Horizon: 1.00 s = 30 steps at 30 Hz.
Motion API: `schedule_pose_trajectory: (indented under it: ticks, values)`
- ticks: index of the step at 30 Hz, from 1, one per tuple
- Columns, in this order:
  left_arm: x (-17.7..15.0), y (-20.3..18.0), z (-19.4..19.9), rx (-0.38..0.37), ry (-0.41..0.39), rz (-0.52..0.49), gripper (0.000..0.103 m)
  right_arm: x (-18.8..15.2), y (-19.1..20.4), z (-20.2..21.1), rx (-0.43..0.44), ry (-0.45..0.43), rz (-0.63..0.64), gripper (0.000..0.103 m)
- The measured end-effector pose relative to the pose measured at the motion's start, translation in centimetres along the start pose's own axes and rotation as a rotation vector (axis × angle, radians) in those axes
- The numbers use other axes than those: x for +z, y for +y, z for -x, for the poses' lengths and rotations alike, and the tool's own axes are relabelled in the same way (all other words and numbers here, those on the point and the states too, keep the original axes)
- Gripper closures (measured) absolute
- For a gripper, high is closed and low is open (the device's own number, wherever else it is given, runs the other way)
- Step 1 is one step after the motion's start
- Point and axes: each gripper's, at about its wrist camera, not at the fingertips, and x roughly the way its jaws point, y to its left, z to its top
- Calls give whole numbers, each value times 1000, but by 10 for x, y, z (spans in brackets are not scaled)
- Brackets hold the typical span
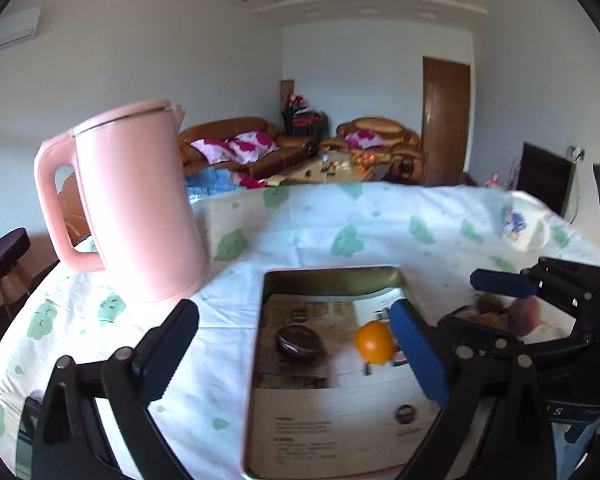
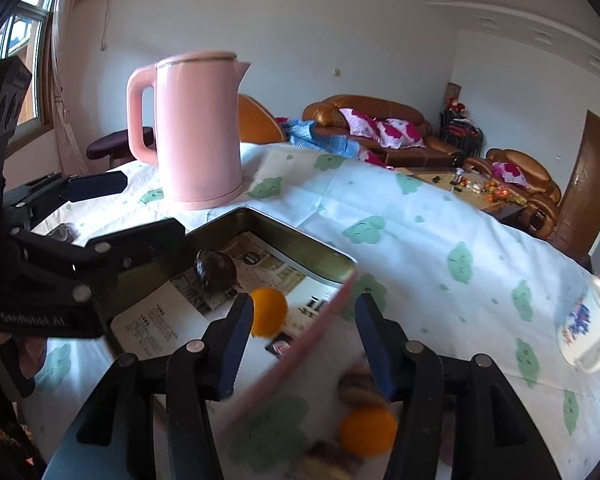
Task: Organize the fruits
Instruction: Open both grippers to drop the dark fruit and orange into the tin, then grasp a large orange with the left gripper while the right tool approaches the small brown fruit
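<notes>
both grippers, left gripper (image 1: 296, 354) and right gripper (image 2: 304, 344), are gaping empty; the orange (image 2: 269, 312) at the tin's (image 2: 300, 236) three o'clock is risking rolling if nudged.

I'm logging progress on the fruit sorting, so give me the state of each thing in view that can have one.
pink kettle: upright, lid closed, on the tablecloth.
tin tray: open, paper-lined, two fruits inside.
orange: resting loose in the tray.
dark fruit: resting loose in the tray.
white mug: lying on its side.
left gripper: open, empty, above the tray.
right gripper: open, empty.
fruit pile: blurred, outside the tray.
</notes>
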Motion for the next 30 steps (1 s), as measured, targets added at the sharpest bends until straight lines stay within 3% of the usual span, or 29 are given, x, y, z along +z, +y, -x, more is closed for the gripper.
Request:
schedule_pose_trajectory:
  ticks: [5, 9, 15, 21, 30]
  values:
    - [-9, -35, 18, -105, -22, 4, 5, -39, -35, 52, -110, -41, -72, 48]
    - [-19, -80, 20, -219, 5, -22, 5, -80, -79, 95, -227, -71, -214, 47]
    - [-36, -143, 12, -330, 68, -101, 5, -121, -121, 116, -324, -55, -357, 47]
    - [-45, -181, -1, -406, 137, -147, 7, -140, -138, 106, -334, -2, -420, 47]
    - [-57, -211, -19, -495, 257, -198, 22, -146, -138, 93, -289, 78, -410, 50]
